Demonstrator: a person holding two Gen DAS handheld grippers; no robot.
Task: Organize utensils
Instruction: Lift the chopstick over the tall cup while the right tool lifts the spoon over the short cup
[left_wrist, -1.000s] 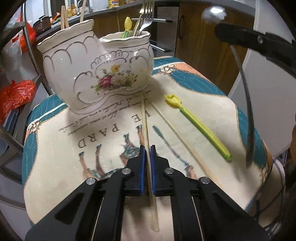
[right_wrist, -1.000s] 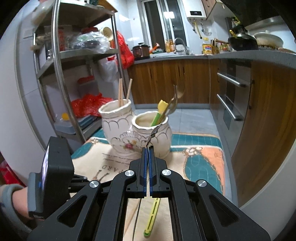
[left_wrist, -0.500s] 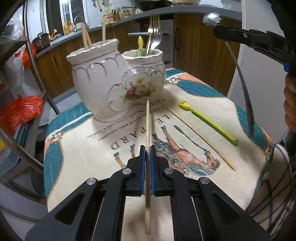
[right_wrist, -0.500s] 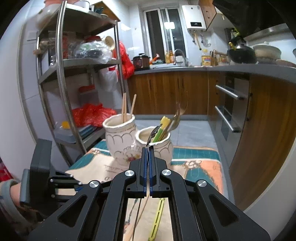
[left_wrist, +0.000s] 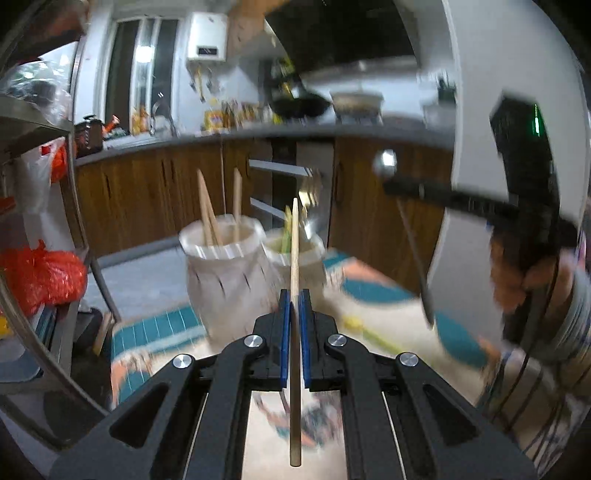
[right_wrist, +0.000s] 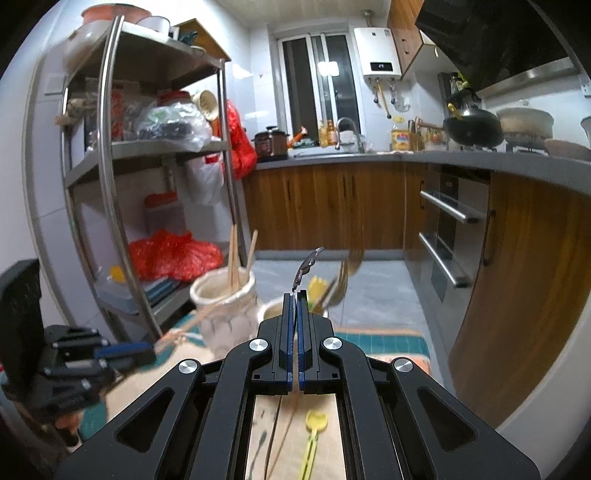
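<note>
Left gripper (left_wrist: 293, 295): jaws closed on a wooden chopstick (left_wrist: 294, 258), which ran up between the blue pads and out past the fingertips, its tip in line with the two holders; its blunt end hung below the jaws over the cloth.

Right gripper (right_wrist: 294, 295): jaws pressed together on a thin dark utensil (right_wrist: 307, 266), probably a slim metal spoon or knife; only its curved tip showed above the pads, and blur left its kind uncertain.

Left holder (right_wrist: 223, 306): a cream ceramic pot with several chopsticks (right_wrist: 234, 258) standing in it.

Right holder (left_wrist: 291, 254): a second cream pot touching the first, with forks (right_wrist: 341, 280) and a yellow-green utensil standing in it; in the left wrist view the held chopstick crossed in front of it.

Desk (left_wrist: 388, 314): covered by a printed cloth with teal and orange borders; the holders stood at its far end.

Loose items: a yellow-green plastic spoon (right_wrist: 314, 435) lay on the cloth under the right gripper, with one more chopstick (right_wrist: 284, 435) lying beside it.

Obstruction: in the right wrist view the left gripper's body and its chopstick cut across the lower left, the stick slanting toward the left holder.

Surroundings: a steel rack (right_wrist: 107, 177) with red bags (right_wrist: 173, 254) stood left of the desk; wooden cabinets (right_wrist: 321, 206), a built-in oven (right_wrist: 447, 229) and a cluttered kitchen worktop lay behind.

Person: a hand (left_wrist: 517, 273) gripped the right gripper's handle at the right edge of the left wrist view.
</note>
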